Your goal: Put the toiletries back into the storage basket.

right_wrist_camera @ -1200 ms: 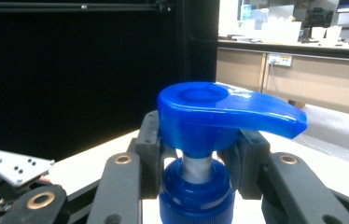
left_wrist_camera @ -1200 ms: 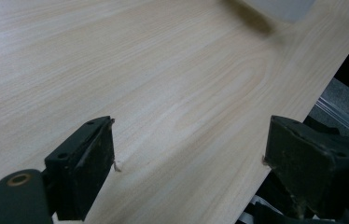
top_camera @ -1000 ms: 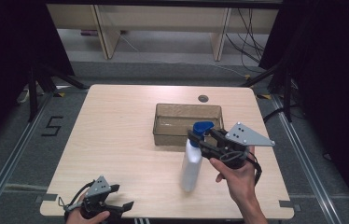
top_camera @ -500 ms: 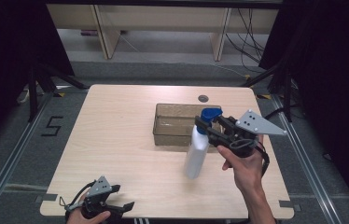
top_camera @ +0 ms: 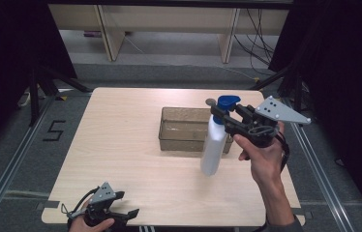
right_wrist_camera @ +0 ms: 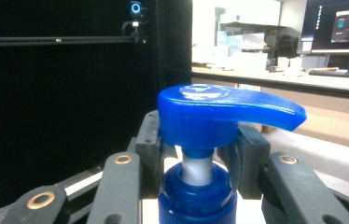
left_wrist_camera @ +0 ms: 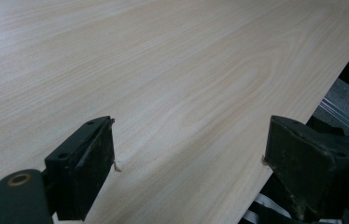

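Note:
A white pump bottle (top_camera: 214,145) with a blue pump head (top_camera: 227,102) hangs in the air over the table's right half, tilted, in front of a clear plastic bin (top_camera: 179,129). My right gripper (top_camera: 228,122) is shut on the bottle's neck just under the blue pump head (right_wrist_camera: 224,112), one jaw on each side of the stem. My left gripper (top_camera: 127,213) rests low at the table's front left edge, its jaws wide apart over bare wood (left_wrist_camera: 172,84) with nothing between them (left_wrist_camera: 189,163).
The clear rectangular bin stands mid-table toward the back. A small dark round object (top_camera: 210,102) lies near the table's far edge behind the bottle. Shelving legs and cables stand on the floor beyond the table.
The right gripper has lifted the bottle and carried it up and to the right, toward the bin's right end. The left gripper has stayed at the front edge.

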Motion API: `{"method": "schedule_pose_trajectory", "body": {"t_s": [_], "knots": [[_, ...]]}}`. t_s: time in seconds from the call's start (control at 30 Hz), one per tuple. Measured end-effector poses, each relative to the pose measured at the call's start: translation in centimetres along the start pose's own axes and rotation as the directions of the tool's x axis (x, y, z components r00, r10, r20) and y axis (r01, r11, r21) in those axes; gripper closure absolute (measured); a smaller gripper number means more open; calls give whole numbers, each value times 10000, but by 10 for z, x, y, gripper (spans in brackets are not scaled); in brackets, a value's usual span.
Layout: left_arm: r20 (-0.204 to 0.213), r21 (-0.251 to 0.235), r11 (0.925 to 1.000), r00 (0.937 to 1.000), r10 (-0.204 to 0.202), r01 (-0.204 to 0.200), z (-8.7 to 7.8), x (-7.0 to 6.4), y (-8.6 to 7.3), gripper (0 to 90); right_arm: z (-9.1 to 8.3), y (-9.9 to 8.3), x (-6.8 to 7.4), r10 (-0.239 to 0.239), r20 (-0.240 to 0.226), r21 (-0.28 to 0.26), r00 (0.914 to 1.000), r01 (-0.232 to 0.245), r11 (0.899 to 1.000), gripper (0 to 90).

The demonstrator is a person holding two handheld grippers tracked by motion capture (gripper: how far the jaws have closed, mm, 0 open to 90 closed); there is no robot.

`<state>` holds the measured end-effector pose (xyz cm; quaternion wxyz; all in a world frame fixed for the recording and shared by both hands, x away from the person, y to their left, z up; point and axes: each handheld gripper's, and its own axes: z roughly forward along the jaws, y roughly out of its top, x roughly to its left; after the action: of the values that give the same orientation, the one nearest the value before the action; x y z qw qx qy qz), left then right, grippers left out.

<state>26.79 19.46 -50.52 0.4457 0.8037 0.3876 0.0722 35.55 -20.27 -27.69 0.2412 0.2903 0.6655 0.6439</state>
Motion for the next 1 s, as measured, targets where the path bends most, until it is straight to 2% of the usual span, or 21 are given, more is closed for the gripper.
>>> {"method": "schedule_pose_trajectory", "body": {"t_s": [0.03, 0.1, 0.13, 0.2, 0.23, 0.3, 0.33, 0.37, 0.4, 0.43, 0.5, 0.6, 0.73, 0.77, 0.8, 0.87, 1.0], "knots": [[28, -67, 10000, 10000, -8, 8, 1, 0, 0, 152, 1, 3, -2, -145, 103, -76, 9998, 146, 9999, 618], [23, -20, 10000, 10000, 17, -17, 0, 1, 0, 152, 4, 6, -3, 11, 51, 2, 10000, -11, 10000, 618], [24, -18, 10000, 10000, 19, -19, 0, 1, 0, 152, 6, 8, -4, -141, 128, -14, 9998, 141, 9999, 618], [28, -19, 10000, 10000, 14, -14, 0, 1, 0, 152, 9, 10, -5, -39, 105, 9, 9999, 39, 10000, 618], [34, -23, 10000, 10000, 21, -21, 0, 1, 0, 152, 10, 12, -7, -162, 148, -47, 9998, 163, 9999, 619], [39, -21, 10000, 10000, 21, -21, 0, 0, 0, 152, 12, 14, -9, -96, 164, -24, 9998, 96, 10000, 618], [48, -46, 10000, 10000, -12, 12, 0, 0, 0, 152, 12, 15, -10, 80, 163, 12, 9998, -81, 10000, 618], [44, -23, 10000, 10000, 19, -19, 0, 0, 0, 152, 14, 16, -12, -64, 222, -76, 9997, 66, 9999, 618], [43, -28, 10000, 10000, 25, -25, 0, 0, 0, 152, 14, 17, -13, 138, 222, -30, 9997, -137, 9999, 618], [42, -31, 10000, 10000, 21, -21, 0, 1, 0, 152, 16, 18, -15, -25, 217, -92, 9998, 27, 10000, 619], [16, -66, 10000, 10000, 13, -13, 0, 1, 0, 152, 17, 21, -17, 48, 297, -2, 9995, -48, 10000, 618], [18, -60, 10000, 10000, 7, -7, 0, 1, 0, 152, 19, 25, -21, -182, 401, 131, 9990, 177, 9998, 619], [26, -120, 9999, 10000, -15, 15, 1, 0, 0, 152, 20, 28, -27, -239, 566, 123, 9981, 233, 9997, 618], [27, -98, 9999, 10000, 25, -25, 0, 1, 0, 152, 20, 29, -28, -40, 536, 141, 9986, 32, 9999, 618], [22, -93, 10000, 10000, 10, -10, 0, 1, 0, 152, 21, 29, -31, -237, 632, 101, 9977, 231, 9997, 618], [29, -87, 10000, 10000, -31, 31, 0, 0, 0, 152, 22, 29, -36, -33, 677, 138, 9977, 24, 9999, 618], [35, -78, 10000, 10000, -34, 34, 0, 1, 0, 152, 27, 29, -45, 24, 917, 206, 9958, -43, 9998, 618]]}}
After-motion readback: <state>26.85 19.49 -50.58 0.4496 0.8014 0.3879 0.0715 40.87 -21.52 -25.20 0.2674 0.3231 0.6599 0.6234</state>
